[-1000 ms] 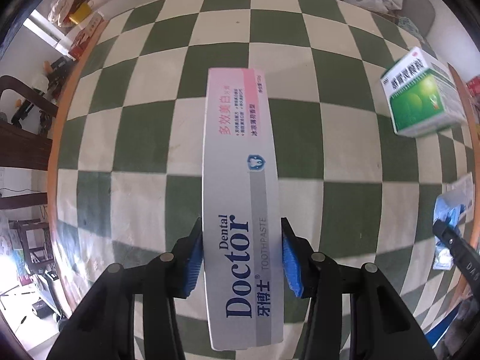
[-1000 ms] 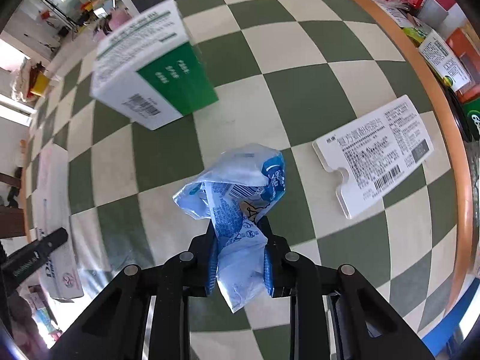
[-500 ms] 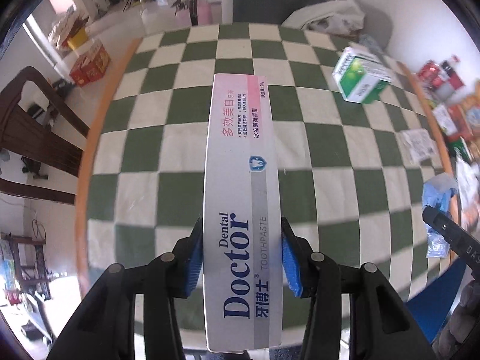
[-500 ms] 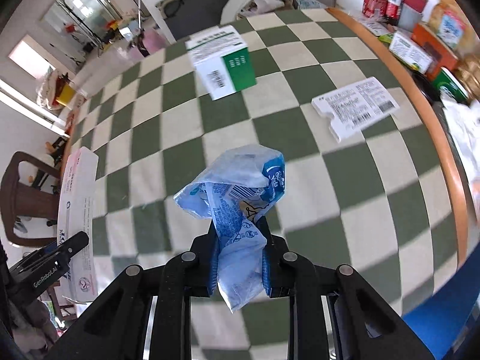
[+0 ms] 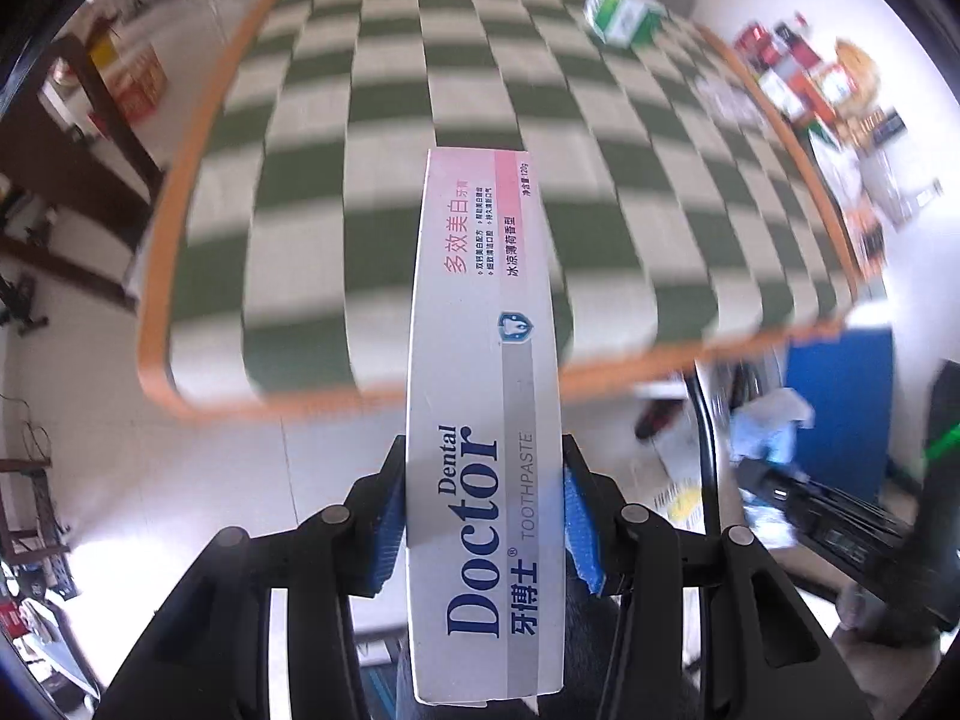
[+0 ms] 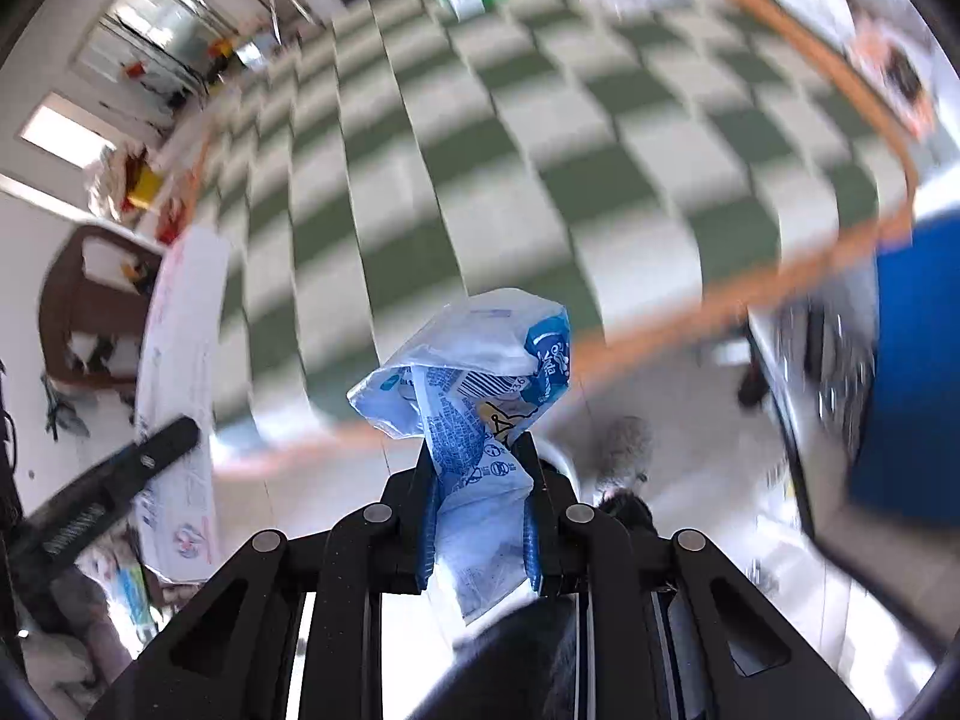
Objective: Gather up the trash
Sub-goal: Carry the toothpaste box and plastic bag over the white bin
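Two pieces of trash are in our grip at once, and that is where the risk sits. Our left gripper is clamped on the lower part of a long toothpaste box, whose far end sticks out well past the pads and hangs over the near edge of the checkered table. Our right gripper pinches a crumpled blue plastic wrapper by its twisted lower part, with the puffed top loose above the pads. Both views are blurred, so we judge the hands are travelling fast, away from the table and over the floor. A quick swing could lever the long box sideways in its pads, or knock its free end on the table's orange rim. The thin wrapper could slide out, since slick film gives the pads little to bite. A green and white carton waits at the table's far side, well apart from both hands. We cannot make out a bin for certain.
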Demonstrator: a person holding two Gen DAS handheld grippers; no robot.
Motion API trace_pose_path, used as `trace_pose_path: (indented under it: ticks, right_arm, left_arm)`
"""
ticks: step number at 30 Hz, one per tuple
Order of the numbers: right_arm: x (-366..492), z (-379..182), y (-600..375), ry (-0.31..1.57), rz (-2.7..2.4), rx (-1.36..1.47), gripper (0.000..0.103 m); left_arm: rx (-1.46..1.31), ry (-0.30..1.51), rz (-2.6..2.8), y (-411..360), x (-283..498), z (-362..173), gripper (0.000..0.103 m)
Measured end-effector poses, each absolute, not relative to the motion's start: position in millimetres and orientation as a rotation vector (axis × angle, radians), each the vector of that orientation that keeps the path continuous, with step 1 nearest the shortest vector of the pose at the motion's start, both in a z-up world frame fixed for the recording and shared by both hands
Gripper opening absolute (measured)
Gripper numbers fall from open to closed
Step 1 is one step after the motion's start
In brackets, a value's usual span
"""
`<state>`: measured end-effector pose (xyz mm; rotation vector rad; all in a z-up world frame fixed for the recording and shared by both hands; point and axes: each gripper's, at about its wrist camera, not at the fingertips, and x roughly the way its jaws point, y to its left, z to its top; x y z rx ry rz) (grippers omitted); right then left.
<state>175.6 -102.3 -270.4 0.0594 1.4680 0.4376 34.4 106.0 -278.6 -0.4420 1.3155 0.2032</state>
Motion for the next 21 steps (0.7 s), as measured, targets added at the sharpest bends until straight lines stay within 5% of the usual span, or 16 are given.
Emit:
trace_pose_path:
  ticks: [8, 21]
  right_arm:
    - [93.7, -381.5, -139.4, 1.704, 0.374, 0.054, 0.023]
    - [79.9, -624.8, -136.0, 1.868, 0.356, 0.086, 0.023]
  left_arm:
    - [-0.573, 1.470, 0.180, 82.9, -28.7, -369.6, 0.042]
    - [-0.759, 1.658, 0.216, 74.6, -18.8, -634.7, 0.044]
